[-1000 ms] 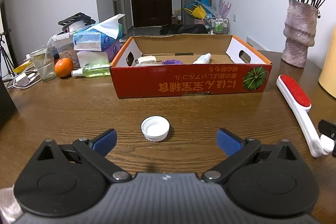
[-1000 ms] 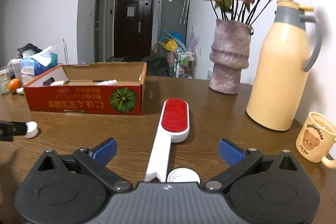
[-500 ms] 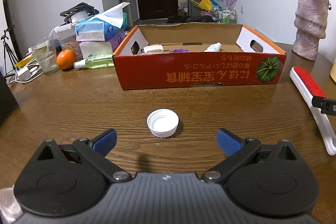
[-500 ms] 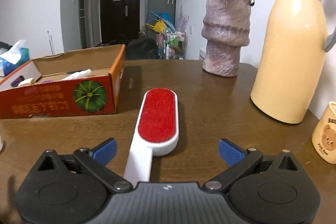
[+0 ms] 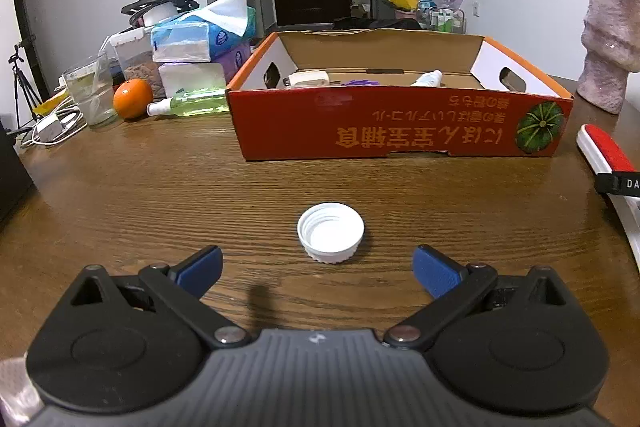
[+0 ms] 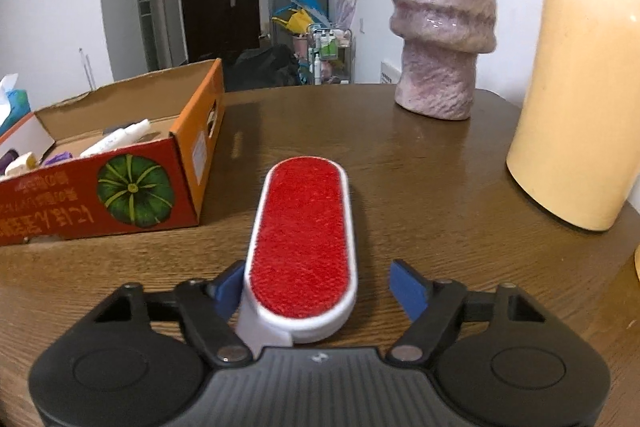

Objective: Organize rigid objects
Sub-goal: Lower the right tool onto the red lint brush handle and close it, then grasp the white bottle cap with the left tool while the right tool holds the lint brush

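Fingers [image 5: 199,271] of the left gripper [image 5: 316,269] stand wide apart over the wooden table [image 5: 160,195], lined up on a white bottle cap [image 5: 331,238] that lies open side up just beyond them, untouched, apparently the next piece bound for the red cardboard box [image 5: 400,121] farther back, where a small white bottle and other bits already lie. At far left a glass, an orange [image 5: 133,98], tissue packs [image 5: 200,37] and a green spray bottle crowd the table edge; a dark door closes the room behind. From the right wrist, the right gripper [image 6: 318,291] is closing around the near end of a white lint brush [image 6: 304,239] with a red pad, lying flat and pointing away; the left finger sits at the brush's edge while the right one is clear of it, so no grip is made yet. The box's corner lies near left of the brush, a pinkish vase [image 6: 442,39] stands far right, and a cream thermos [image 6: 580,87] stands at the right edge.
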